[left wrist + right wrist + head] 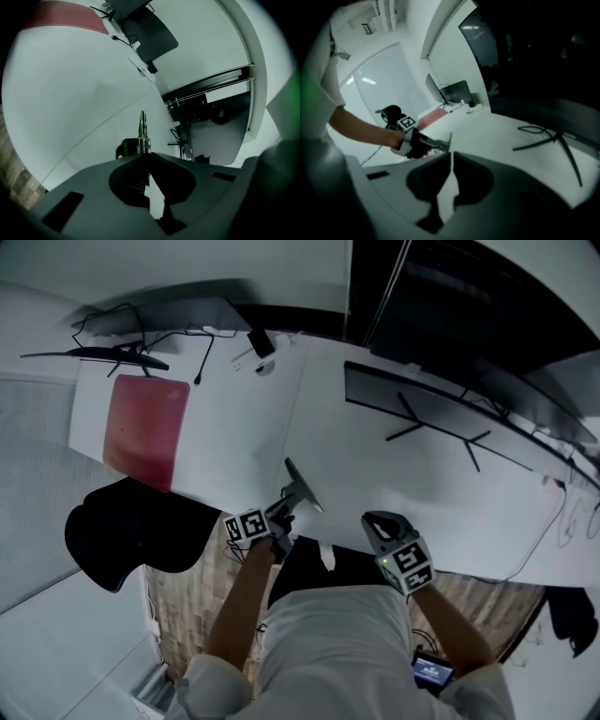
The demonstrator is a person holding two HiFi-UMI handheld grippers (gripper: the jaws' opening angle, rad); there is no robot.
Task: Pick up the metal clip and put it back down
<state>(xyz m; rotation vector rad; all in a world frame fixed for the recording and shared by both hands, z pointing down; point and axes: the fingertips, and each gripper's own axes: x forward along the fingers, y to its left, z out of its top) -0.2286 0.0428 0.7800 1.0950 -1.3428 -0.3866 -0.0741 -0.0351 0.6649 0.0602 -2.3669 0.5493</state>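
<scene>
The metal clip [305, 486] is a thin silvery piece that sticks out from my left gripper [286, 507], above the front edge of the white desk [225, 446]. In the left gripper view the clip [143, 129] stands up just past the jaws, and the left gripper [146, 154] is shut on its spring end. The right gripper view shows the clip [448, 140] held off the desk by the left gripper [433, 144]. My right gripper [377, 524] hovers to the right of the clip. Its jaws [452, 157] are shut with nothing between them.
A red mat [145, 427] lies at the desk's left end. A black monitor [450, 395] on a spread-leg stand [441, 432] fills the right rear. Cables and a small black device [261, 343] sit at the back. A black chair [127, 526] stands left of me.
</scene>
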